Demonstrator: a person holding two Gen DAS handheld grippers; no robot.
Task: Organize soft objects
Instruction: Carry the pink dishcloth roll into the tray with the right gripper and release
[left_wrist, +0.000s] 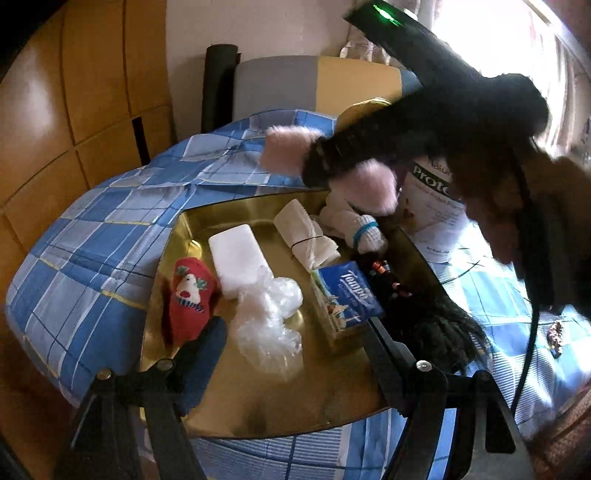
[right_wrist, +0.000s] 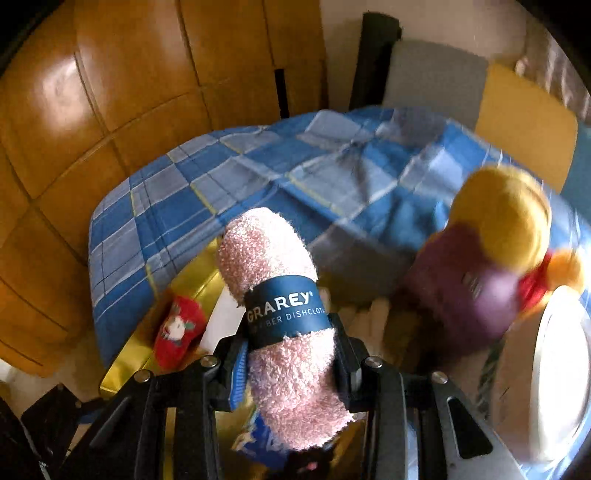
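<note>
My right gripper (right_wrist: 291, 350) is shut on a rolled pink dishcloth (right_wrist: 284, 295) with a blue paper band, held above the far right end of the gold tray (left_wrist: 258, 398); it also shows in the left wrist view (left_wrist: 373, 184). The tray holds a red sock (left_wrist: 190, 299), a white block (left_wrist: 238, 253), crumpled clear plastic (left_wrist: 266, 325), a rolled white cloth (left_wrist: 306, 236), a white rolled sock with a blue band (left_wrist: 360, 227), a blue tissue pack (left_wrist: 343, 299) and a black hair bundle (left_wrist: 436, 325). My left gripper (left_wrist: 295, 354) is open over the tray's near edge.
The tray lies on a bed with a blue checked cover (left_wrist: 110, 229). A white protein bag (left_wrist: 432, 206) and a yellow and purple plush toy (right_wrist: 495, 251) sit behind the tray. A patterned scrunchie (left_wrist: 556, 338) lies on the bed at right. Wooden cabinets (left_wrist: 74, 92) stand at left.
</note>
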